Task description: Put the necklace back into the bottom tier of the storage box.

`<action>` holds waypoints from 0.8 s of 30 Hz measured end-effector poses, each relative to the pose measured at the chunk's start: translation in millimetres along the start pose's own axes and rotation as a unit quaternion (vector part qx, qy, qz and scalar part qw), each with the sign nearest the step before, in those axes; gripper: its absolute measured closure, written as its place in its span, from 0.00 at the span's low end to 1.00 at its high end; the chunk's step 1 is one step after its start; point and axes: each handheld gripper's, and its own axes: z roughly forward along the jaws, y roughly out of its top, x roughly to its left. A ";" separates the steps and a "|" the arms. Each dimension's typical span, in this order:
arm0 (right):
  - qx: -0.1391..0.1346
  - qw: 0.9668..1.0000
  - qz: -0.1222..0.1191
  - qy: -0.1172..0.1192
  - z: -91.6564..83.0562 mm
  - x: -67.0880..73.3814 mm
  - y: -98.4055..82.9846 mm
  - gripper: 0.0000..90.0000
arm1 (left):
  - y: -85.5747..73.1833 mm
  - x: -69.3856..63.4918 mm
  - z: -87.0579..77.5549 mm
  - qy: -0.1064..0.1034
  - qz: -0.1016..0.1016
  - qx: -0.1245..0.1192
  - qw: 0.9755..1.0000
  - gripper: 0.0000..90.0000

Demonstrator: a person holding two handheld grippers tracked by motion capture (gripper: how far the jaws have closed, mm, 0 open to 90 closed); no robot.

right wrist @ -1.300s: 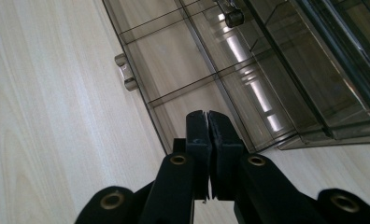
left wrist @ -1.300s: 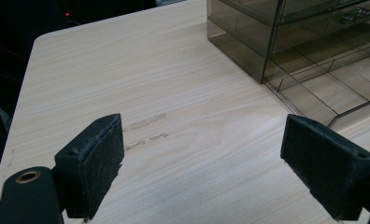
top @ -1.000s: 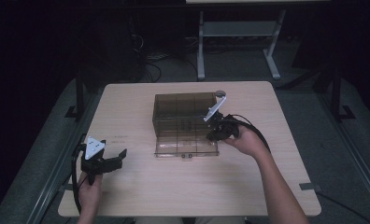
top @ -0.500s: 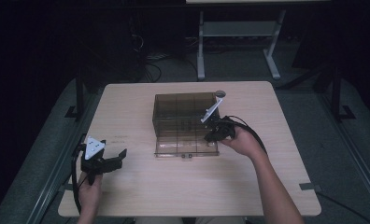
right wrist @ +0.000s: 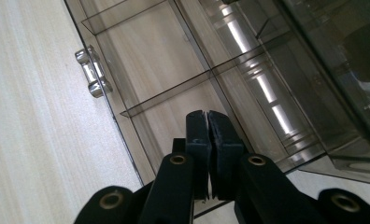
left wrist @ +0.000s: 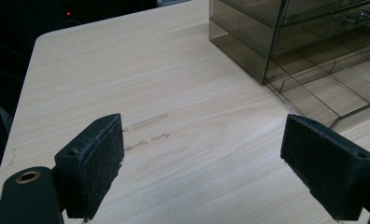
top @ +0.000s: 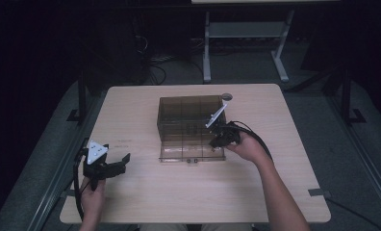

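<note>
Resting on the wooden table [top: 145, 202], a smoky clear plastic drawer cabinet [top: 191, 115] served as the landmark for everything else. Its bottom drawer [top: 192, 153] stood pulled out toward the person, and the divided compartments inside looked bare. A small metal handle [right wrist: 93, 71] sat at the middle of the drawer's front wall.

The right gripper [top: 221, 137] hovered at the cabinet's right front corner, over the right end of the pulled-out drawer. Its jaws were pressed together with nothing between them, as the right gripper view made plain: the two black pads [right wrist: 207, 140] met flat along their length, pointing down into the drawer's compartment. The person's right hand [top: 248, 147] held it from the cabinet's right side, with the cable looping just beside the wrist.

The left gripper [top: 112, 168] lay well apart from the cabinet, off to its left and nearer the person, low over the table and held by the left hand [top: 93, 190]. Its jaws were spread wide and pinched nothing. Between them, in the left gripper view, lay bare tabletop with faint marks [left wrist: 148, 128], and the cabinet's corner with the open drawer showed farther off. A small round disc [top: 226, 96] sat on the table just behind the cabinet's right rear corner.
</note>
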 end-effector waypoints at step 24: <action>-0.002 1.000 0.015 0.003 10.4 -2.8 -7.2 0.89 | -0.6 0.3 0.2 -0.002 -0.001 0.001 1.000 0.15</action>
